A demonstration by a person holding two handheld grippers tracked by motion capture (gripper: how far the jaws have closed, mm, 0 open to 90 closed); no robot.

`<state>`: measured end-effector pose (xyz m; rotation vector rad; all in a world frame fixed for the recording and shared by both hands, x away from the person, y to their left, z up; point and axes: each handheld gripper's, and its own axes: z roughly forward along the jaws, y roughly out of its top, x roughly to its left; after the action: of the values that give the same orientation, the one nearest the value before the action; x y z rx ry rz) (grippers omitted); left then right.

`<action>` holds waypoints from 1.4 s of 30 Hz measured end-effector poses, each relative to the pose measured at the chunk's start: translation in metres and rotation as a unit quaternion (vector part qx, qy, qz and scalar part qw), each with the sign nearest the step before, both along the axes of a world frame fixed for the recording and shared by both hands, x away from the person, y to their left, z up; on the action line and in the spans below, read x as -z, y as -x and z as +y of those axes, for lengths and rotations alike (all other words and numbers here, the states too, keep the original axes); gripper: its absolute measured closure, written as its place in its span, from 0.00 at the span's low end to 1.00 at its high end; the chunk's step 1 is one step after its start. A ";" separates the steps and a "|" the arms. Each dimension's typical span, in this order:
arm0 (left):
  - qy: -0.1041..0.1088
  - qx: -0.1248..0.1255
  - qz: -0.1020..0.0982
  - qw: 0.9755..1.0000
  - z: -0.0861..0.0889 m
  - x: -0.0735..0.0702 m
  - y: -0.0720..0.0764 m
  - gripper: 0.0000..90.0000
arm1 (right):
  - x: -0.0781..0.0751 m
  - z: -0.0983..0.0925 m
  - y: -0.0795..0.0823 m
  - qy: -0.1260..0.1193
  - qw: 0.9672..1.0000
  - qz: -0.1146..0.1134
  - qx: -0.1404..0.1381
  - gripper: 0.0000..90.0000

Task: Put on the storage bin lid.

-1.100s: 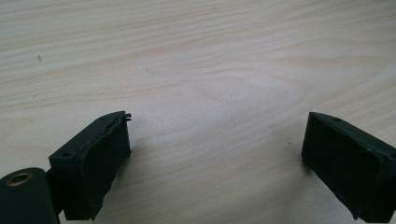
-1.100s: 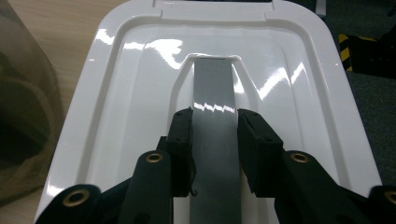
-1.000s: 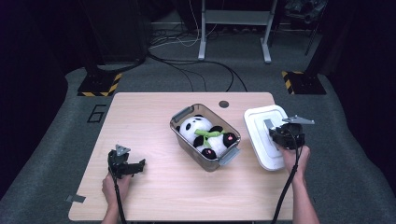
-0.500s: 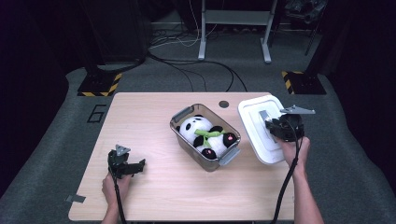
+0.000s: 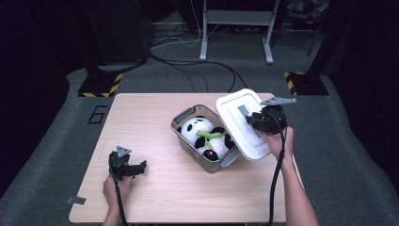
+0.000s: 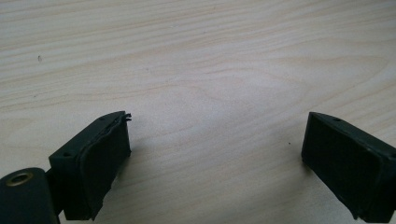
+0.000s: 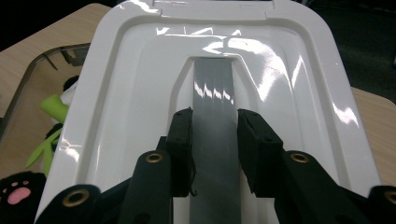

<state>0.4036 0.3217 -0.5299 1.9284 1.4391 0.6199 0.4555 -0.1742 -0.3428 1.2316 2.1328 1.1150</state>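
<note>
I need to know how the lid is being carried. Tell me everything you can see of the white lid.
The white lid is glossy plastic, rectangular with rounded corners and a raised rim. A grey handle strip runs down its recessed middle. The right gripper clamps that strip. The lid hangs tilted, its lower edge over the clear box.

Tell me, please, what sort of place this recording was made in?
Most likely a lab or studio set up for recording, not a home: a plain wooden table stands alone on grey carpet, cables trail across the floor, and yellow-black hazard-striped bases sit behind it in a dark room.
</note>
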 end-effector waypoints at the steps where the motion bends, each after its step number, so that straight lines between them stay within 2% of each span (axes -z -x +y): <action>1: 0.001 0.001 0.000 1.000 0.000 0.000 0.000 0.08 | -0.001 0.004 -0.001 0.001 1.000 0.001 -0.003 0.74; 8: 0.000 0.000 0.000 1.000 0.000 0.000 0.000 0.08 | -0.004 0.039 -0.008 0.011 0.998 0.007 -0.055 0.74; 9: 0.001 0.001 0.000 1.000 0.000 0.000 0.000 0.08 | -0.004 0.039 -0.008 0.011 0.998 0.007 -0.055 0.74; 10: 0.001 0.001 0.000 1.000 0.000 0.000 0.000 0.08 | -0.005 0.050 -0.011 0.018 0.997 0.008 -0.071 0.74; 13: 0.000 0.000 0.000 1.000 0.000 0.000 0.000 0.08 | -0.006 0.058 -0.012 0.021 0.997 0.011 -0.079 0.74; 14: 0.000 0.000 0.000 1.000 0.000 0.000 0.000 0.08 | -0.006 0.066 -0.014 0.025 0.996 0.012 -0.090 0.74; 20: 0.000 0.000 0.000 1.000 0.000 0.000 0.000 0.08 | -0.006 0.083 -0.018 0.025 0.994 0.019 -0.109 0.74; 23: 0.001 0.000 0.000 1.000 0.000 0.000 0.000 0.08 | -0.001 0.097 -0.024 0.037 0.990 0.025 -0.132 0.74; 31: -0.001 0.004 0.000 1.000 0.000 0.000 0.000 0.09 | 0.012 0.114 -0.036 0.041 0.988 0.051 -0.143 0.74; 32: -0.001 0.003 -0.001 1.000 0.000 0.000 0.000 0.09 | 0.017 0.119 -0.039 0.046 0.986 0.061 -0.147 0.74; 37: 0.000 0.003 -0.001 1.000 0.000 0.000 0.000 0.09 | 0.030 0.131 -0.045 0.051 0.985 0.082 -0.143 0.74; 38: 0.000 0.003 -0.001 1.000 0.000 0.000 0.000 0.09 | 0.032 0.133 -0.046 0.052 0.984 0.084 -0.146 0.74; 42: 0.000 0.002 -0.001 1.000 0.000 0.000 0.000 0.09 | 0.036 0.137 -0.045 0.052 0.986 0.080 -0.140 0.74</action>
<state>0.4033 0.3215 -0.5299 1.9302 1.4324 0.6200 0.5008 -0.0367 -0.3783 1.0281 2.5130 1.0273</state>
